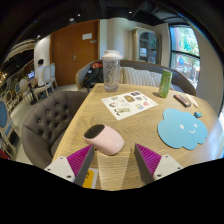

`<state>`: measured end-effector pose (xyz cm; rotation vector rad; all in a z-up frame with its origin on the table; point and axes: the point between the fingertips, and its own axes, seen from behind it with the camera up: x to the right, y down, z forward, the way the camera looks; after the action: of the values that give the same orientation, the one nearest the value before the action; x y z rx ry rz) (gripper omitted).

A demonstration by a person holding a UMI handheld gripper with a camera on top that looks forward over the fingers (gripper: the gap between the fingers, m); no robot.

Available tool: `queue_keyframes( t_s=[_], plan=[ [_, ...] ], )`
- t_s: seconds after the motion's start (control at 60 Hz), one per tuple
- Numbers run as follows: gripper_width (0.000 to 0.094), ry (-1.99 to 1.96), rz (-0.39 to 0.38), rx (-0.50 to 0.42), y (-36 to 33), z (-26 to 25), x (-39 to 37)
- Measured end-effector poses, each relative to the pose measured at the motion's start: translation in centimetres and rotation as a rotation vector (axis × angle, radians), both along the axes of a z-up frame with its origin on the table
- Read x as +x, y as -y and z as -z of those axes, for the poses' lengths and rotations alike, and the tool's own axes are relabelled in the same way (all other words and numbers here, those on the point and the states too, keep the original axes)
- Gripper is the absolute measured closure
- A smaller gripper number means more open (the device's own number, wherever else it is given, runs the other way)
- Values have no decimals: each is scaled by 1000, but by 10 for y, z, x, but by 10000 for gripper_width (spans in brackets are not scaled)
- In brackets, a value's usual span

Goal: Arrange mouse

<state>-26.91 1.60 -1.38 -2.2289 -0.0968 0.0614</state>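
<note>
Ahead, we see our gripper (114, 160) open wide and empty above a wooden table (125, 125), pink cylindrical cup (104, 138) just beyond; grey tufted chair (45, 118) alongside.

cup (104, 138) before fingers (80, 157), mat (183, 128) right

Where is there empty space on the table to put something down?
Bare wood shows on the table between the paper sheet and the blue cloud mat, and also in front of that mat. It is crowded close by, where the pink mouse lies just ahead of the open hand-held gripper, and farther back around the clear jar and green bottle.
</note>
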Motion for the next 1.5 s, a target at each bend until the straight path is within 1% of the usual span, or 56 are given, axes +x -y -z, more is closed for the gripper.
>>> queue_keyframes(
  t_s=[0.133,0.383,0.533,0.617,0.7,0.783,0.9,0.967,1.05,1.067,1.133,1.267,1.317,1.383,1.433,1.5],
  plan=[
    [96,-2,-27,14,-21,0,3],
    [106,-10,-50,32,-55,0,-10],
    [178,-14,-43,42,-69,-1,-19],
    [268,-10,-35,38,-72,0,-23],
    [291,-8,-5,18,-71,2,-23],
    [299,-5,51,17,-68,2,-22],
    [375,20,103,7,-63,3,-22],
    [416,32,119,-1,-61,3,-22],
    [446,35,151,-17,-56,3,-23],
    [473,36,156,-18,-55,3,-23],
    [508,41,171,-29,-48,3,-24],
    [509,-41,167,-76,-35,-3,-39],
    [508,-72,151,-47,-35,-24,-38],
    [509,-62,126,31,-45,-66,-15],
    [509,-58,132,97,-57,-104,17],
    [510,-41,159,174,-74,-146,80]
  ],
)
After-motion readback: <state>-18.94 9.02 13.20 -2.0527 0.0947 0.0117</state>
